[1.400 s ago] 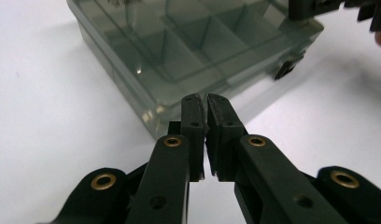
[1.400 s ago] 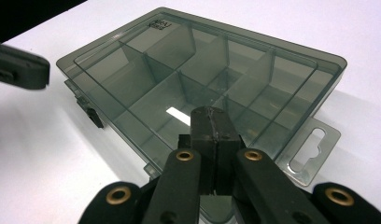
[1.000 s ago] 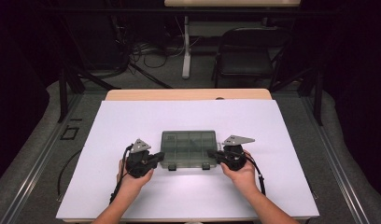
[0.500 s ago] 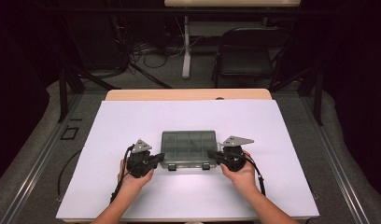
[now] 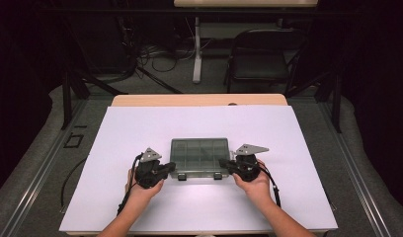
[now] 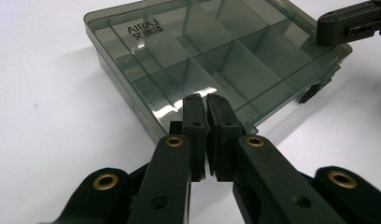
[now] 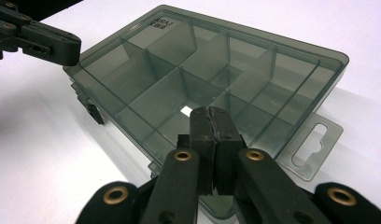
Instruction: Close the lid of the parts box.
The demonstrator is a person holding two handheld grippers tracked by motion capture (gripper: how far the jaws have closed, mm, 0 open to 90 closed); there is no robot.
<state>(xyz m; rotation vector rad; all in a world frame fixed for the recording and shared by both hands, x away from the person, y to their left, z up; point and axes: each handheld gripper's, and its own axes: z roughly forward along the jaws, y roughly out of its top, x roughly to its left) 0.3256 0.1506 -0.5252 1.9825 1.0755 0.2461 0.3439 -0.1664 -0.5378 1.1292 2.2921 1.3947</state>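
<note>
organizer box (image 5: 199, 157), smoky clear plastic, lid closed, divided compartments inside.

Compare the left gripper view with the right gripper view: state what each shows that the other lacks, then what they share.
Left gripper view alone: the AIRAJ lettering reads upright on the lid, and the left gripper has its jaws nearly closed.

Right gripper view alone: the clear hang tab with its slot, and the right gripper with its jaws pressed together.

Both: the smoky, closed compartment box on the white table, its dividers and a front latch.
</note>
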